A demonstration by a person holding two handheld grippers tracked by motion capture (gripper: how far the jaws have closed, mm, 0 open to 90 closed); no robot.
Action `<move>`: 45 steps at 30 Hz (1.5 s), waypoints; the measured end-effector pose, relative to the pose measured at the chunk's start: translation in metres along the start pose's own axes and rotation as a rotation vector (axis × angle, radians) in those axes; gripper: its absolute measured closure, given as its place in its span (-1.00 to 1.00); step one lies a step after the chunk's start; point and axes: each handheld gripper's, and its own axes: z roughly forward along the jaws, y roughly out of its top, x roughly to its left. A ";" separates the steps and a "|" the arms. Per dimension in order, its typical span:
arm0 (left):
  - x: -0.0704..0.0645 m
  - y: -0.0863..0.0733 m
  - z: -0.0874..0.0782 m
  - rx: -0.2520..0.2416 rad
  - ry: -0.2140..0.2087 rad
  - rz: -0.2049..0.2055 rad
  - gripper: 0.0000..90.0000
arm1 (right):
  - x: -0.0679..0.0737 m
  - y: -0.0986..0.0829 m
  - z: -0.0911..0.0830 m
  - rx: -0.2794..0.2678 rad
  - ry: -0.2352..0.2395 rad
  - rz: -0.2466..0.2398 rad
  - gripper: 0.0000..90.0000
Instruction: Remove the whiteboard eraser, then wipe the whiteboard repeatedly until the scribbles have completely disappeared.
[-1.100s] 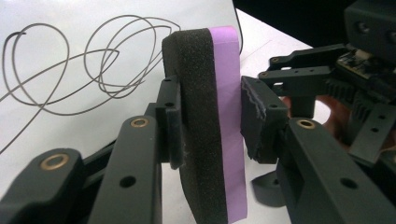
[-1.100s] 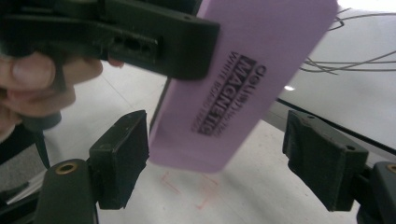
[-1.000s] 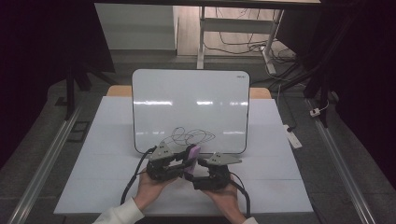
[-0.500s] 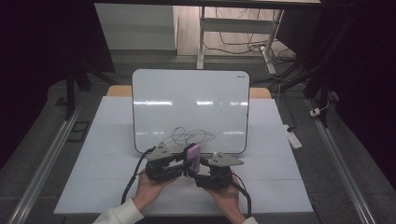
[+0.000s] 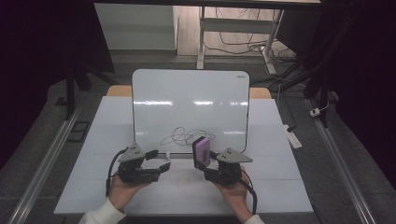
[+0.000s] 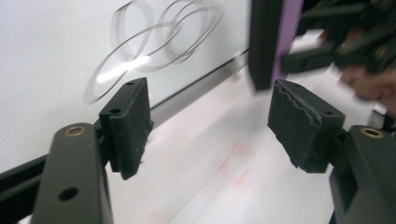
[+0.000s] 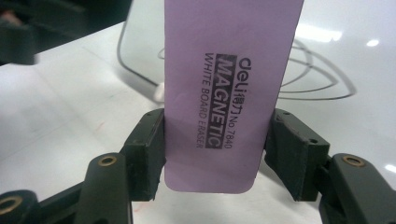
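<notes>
Purple eraser (image 7: 232, 93) | "deli MAGNETIC WHITE BOARD ERASER No.7840" | right gripper (image 7: 215, 154) clamps it

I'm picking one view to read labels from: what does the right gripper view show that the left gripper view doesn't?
The right gripper view alone shows the purple eraser face-on, its print reading MAGNETIC WHITE BOARD ERASER, clamped between the right gripper jaws. The left gripper view alone shows the left gripper open and empty, with the eraser edge-on. Both share the whiteboard with its looping scribble.

Left gripper (image 5: 158, 161) gapes wide (jaws empty); right gripper (image 5: 208, 161) is clamped, both held low
</notes>
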 end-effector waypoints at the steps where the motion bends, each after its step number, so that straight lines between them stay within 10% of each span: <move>1: 0.004 -0.004 -0.004 0.011 0.008 -0.008 -0.34 | -0.002 0.001 -0.001 0.001 -0.009 0.000 -0.11; 16: 0.048 -0.055 -0.046 0.099 0.128 -0.099 -0.43 | -0.027 0.014 0.001 -0.008 -0.128 0.001 -0.09; 45: 0.061 -0.063 -0.041 0.078 0.180 -0.094 -0.45 | -0.050 0.041 0.008 -0.017 -0.275 -0.005 -0.09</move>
